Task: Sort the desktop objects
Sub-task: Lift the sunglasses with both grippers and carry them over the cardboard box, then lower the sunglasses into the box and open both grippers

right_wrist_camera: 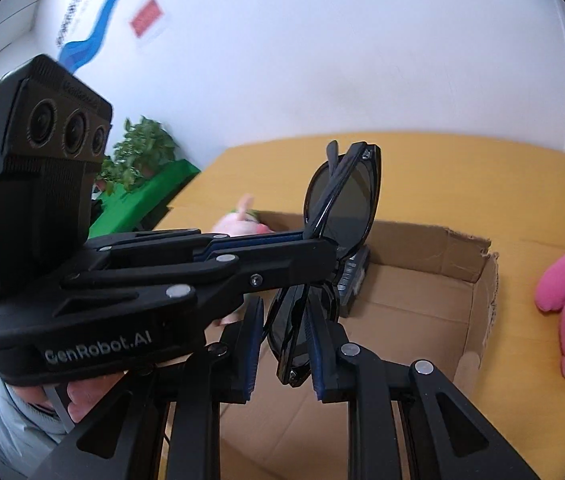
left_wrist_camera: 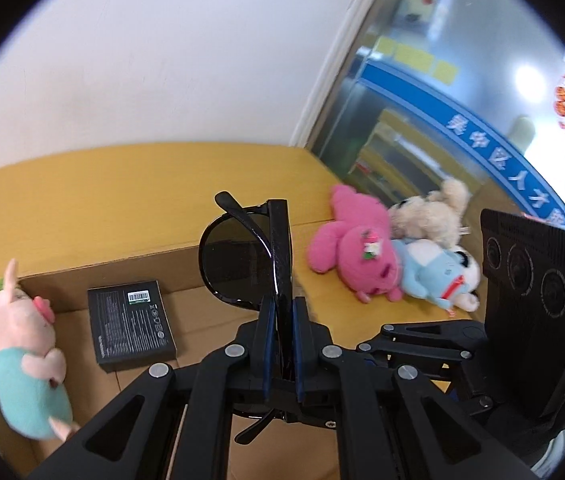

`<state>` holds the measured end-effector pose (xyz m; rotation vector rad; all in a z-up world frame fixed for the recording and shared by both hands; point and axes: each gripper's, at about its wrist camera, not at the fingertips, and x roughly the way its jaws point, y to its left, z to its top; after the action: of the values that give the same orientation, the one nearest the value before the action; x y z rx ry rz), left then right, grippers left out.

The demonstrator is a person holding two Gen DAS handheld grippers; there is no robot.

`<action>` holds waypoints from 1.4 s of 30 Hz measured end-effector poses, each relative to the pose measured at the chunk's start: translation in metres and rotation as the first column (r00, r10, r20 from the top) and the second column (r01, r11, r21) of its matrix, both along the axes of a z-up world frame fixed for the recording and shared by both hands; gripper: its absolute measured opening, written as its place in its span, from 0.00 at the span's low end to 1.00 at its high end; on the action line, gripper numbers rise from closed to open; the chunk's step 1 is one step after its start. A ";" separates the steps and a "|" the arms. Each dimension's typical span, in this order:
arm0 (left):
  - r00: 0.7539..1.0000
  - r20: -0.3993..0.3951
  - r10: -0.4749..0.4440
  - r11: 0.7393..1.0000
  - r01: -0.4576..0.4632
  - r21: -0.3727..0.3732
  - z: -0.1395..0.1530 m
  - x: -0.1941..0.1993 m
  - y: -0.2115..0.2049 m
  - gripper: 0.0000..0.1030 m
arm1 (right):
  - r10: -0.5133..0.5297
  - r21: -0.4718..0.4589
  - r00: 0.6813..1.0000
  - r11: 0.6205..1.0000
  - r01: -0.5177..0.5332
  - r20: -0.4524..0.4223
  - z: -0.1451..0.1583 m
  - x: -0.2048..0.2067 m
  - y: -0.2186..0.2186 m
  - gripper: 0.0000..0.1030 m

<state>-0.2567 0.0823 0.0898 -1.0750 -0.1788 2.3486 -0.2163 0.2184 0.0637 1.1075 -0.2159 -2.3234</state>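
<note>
Left hand-held gripper [left_wrist_camera: 282, 312]: clenched on black sunglasses [left_wrist_camera: 238, 260], held above cardboard box [left_wrist_camera: 130, 268]. Right hand-held gripper [right_wrist_camera: 284, 344]: fingers spread either side of lower lens. Box holds pig plush [left_wrist_camera: 22, 352], black packet [left_wrist_camera: 130, 324]. Right: pink plush [left_wrist_camera: 354, 252], cream and blue plushes. Yellow desk [left_wrist_camera: 102, 200], white wall.

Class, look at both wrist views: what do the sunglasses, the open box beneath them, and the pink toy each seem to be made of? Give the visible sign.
Sunglasses: glossy black plastic, probably; the frame shows sharp highlights, the lenses are dark-tinted.
Open box: brown corrugated cardboard, matte, with a torn, ragged flap edge.
Pink toy: soft plush fabric, with fuzzy, light-absorbing pile.
</note>
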 end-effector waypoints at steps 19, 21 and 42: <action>0.923 0.374 0.089 0.995 -0.101 0.010 -0.149 -0.121 0.025 0.07 | -0.102 -0.031 0.899 0.991 0.127 0.426 -0.157 -0.118 0.066 0.21; 0.920 0.381 0.093 0.994 -0.105 0.012 -0.151 -0.121 0.026 0.07 | -0.105 -0.020 0.896 0.992 0.126 0.431 -0.157 -0.116 0.064 0.21; 0.988 -0.100 0.118 0.988 -0.127 -0.089 0.036 0.030 -0.022 0.52 | -0.095 0.288 0.991 0.950 0.117 -0.090 0.043 0.029 0.060 1.00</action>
<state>-0.2267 0.0599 0.1257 -1.0203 -0.1007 2.5356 -0.1876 0.2783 0.1067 1.1685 0.1050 -2.5474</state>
